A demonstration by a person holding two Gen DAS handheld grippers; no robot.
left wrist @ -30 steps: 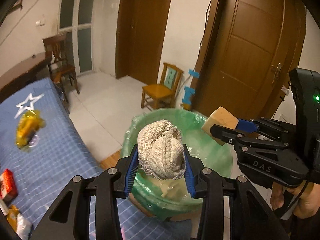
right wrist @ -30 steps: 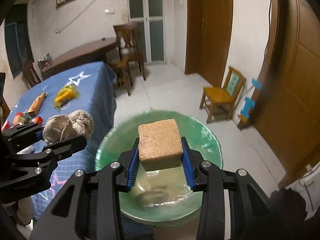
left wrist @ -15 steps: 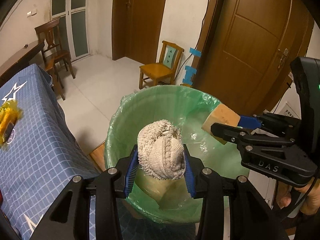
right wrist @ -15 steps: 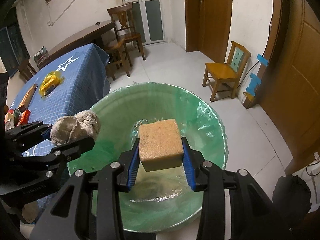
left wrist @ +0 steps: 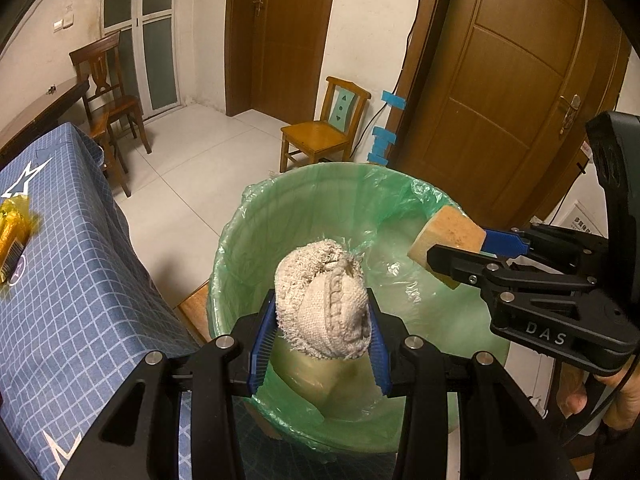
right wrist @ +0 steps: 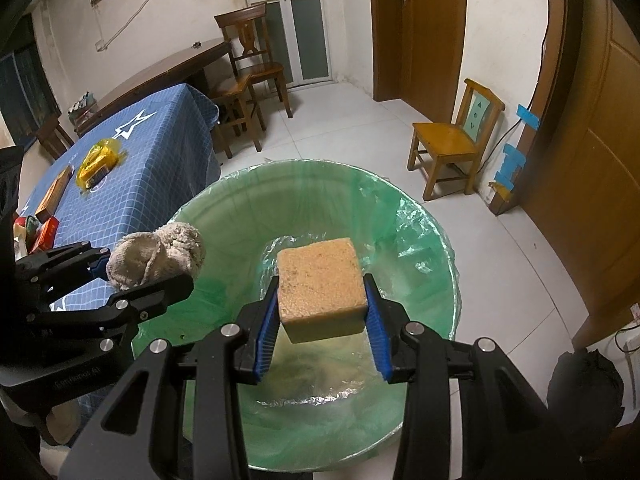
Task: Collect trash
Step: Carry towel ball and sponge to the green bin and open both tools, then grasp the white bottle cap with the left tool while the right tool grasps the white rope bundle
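My left gripper (left wrist: 318, 316) is shut on a balled-up grey-white rag (left wrist: 322, 302) and holds it over the near-left part of a bin lined with a green bag (left wrist: 280, 216). My right gripper (right wrist: 322, 308) is shut on a tan sponge block (right wrist: 322, 286) and holds it above the middle of the same bin (right wrist: 420, 240). The sponge (left wrist: 446, 236) and right gripper (left wrist: 472, 258) show at the right in the left wrist view. The rag (right wrist: 158, 254) shows at the left in the right wrist view.
A table with a blue checked cloth (right wrist: 132, 168) stands left of the bin, with a yellow wrapper (right wrist: 96, 162), a brown box (right wrist: 52, 194) and red packets (right wrist: 44, 234) on it. A small wooden chair (right wrist: 452, 140) and brown doors (left wrist: 500, 92) are behind the bin.
Both grippers have moved forward and further over the bin, which now fills more of each view. The rag and the sponge stay gripped.
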